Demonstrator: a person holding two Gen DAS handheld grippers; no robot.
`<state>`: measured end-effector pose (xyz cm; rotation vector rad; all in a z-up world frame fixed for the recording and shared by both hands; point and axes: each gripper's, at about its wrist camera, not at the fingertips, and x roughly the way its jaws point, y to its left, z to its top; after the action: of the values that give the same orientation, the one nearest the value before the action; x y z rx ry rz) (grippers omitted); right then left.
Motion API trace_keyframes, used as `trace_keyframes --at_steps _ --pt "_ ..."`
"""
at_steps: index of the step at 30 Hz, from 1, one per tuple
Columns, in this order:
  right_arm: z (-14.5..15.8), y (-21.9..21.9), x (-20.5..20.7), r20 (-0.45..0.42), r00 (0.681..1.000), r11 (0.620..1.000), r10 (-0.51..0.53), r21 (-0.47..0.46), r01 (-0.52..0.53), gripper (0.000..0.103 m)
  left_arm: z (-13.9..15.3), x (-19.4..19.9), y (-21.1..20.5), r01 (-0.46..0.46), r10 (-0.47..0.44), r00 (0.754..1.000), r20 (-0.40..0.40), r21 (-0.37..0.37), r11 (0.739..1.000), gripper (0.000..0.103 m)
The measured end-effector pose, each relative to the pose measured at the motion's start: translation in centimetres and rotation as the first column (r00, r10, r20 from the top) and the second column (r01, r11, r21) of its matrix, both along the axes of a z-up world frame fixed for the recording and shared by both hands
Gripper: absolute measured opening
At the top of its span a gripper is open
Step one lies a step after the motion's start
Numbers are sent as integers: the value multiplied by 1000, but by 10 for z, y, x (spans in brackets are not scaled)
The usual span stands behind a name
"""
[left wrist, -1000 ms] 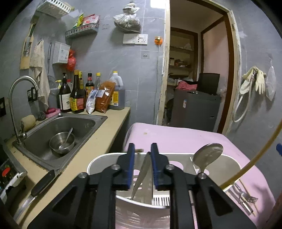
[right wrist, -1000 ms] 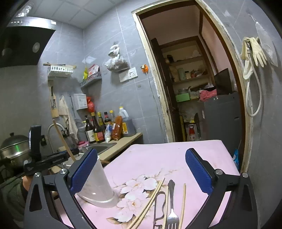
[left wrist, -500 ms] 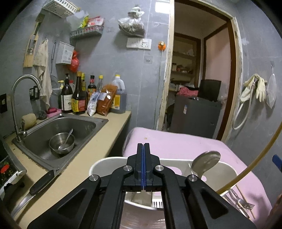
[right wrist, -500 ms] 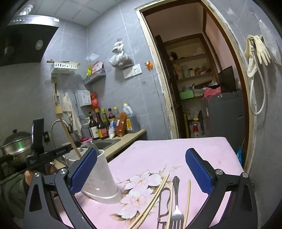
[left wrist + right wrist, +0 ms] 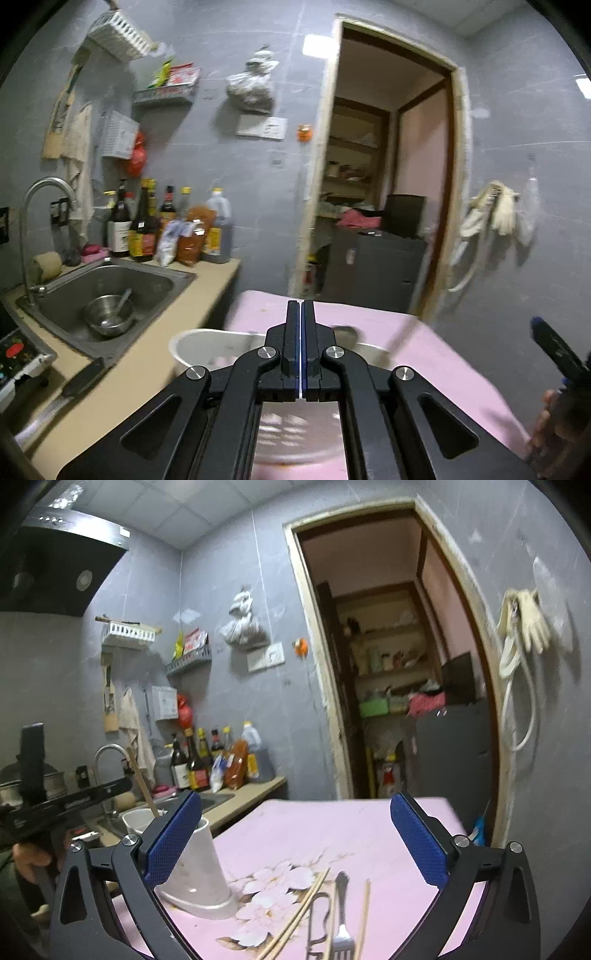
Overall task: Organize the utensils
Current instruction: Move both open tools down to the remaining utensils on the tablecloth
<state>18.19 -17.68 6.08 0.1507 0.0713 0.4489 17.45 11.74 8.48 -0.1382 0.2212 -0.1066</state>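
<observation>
Left gripper empty above holder rim.

The left gripper hid most of the white holder; its contents were blurred. The fork ran off the near edge.

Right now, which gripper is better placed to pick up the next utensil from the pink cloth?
The right gripper. Its jaws are open and it faces the fork and chopsticks on the cloth. The left gripper is shut, above the white holder.
</observation>
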Motion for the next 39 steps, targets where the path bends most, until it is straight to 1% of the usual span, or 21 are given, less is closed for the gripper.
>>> trace_keyframes --at_steps 1,2,4,5,6,10,12,14,16,17,18,19,20,21,24,28,30,33,36,39 --pt "3 -1 -5 18 1000 1000 -12 -11 12 103 2 -5 -8 19 -19 1000 3 5 1000 1" --pt "6 -2 -10 34 999 1000 -22 -19 22 103 3 -9 -16 36 -36 999 6 8 999 5" --pt "11 -5 -20 64 997 999 -37 -34 40 103 5 -18 -30 68 -68 998 10 1 998 15" --pt "12 -7 -26 79 996 998 -45 -41 48 103 5 -23 -36 89 -89 996 14 -12 996 25" --pt "14 -8 -30 89 995 997 -50 -46 55 103 5 -27 -41 105 -104 994 19 -21 994 32" --pt "18 -16 -46 115 990 994 -77 -64 84 103 7 -41 -63 156 -155 987 29 -24 988 36" --pt "17 -21 -52 120 989 993 -89 -67 97 103 6 -46 -72 178 -178 984 32 -25 984 47" --pt "17 -25 -57 122 987 991 -104 -70 113 103 5 -52 -81 202 -201 979 37 -30 979 54" --pt "15 -30 -62 121 986 989 -118 -77 128 103 3 -57 -89 219 -218 975 40 -34 975 59" --pt "13 -32 -64 120 985 987 -125 -83 135 103 3 -58 -93 222 -221 975 38 -34 974 65" --pt "10 -35 -66 118 984 986 -130 -87 141 103 1 -60 -96 225 -224 974 39 -34 974 75" --pt "9 -36 -67 117 984 985 -134 -90 144 103 0 -61 -99 228 -227 973 41 -34 973 79" --pt "7 -38 -67 113 984 984 -139 -96 150 103 -1 -63 -102 226 -225 973 47 -32 974 88" --pt "6 -40 -67 108 984 983 -143 -100 154 103 -3 -64 -104 221 -219 974 50 -28 975 94" --pt "1 -46 -64 86 985 981 -150 -114 159 103 -9 -63 -111 215 -215 976 36 -5 977 96" --pt "-6 -49 -55 48 988 979 -146 -133 152 103 -21 -54 -118 204 -204 979 -12 22 979 100" --pt "-10 -49 -49 20 990 979 -138 -146 140 103 -29 -49 -119 198 -197 980 -38 24 980 101" --pt "-18 -50 -34 -52 989 977 -136 -171 125 103 -41 -38 -118 179 -176 979 -106 16 984 101" --pt "-25 -50 -22 -115 985 976 -130 -192 107 103 -49 -27 -117 176 -174 970 -171 -6 984 101" --pt "-33 -47 -4 -191 973 970 -128 -230 82 103 -55 -14 -117 175 -174 956 -236 -15 984 101"
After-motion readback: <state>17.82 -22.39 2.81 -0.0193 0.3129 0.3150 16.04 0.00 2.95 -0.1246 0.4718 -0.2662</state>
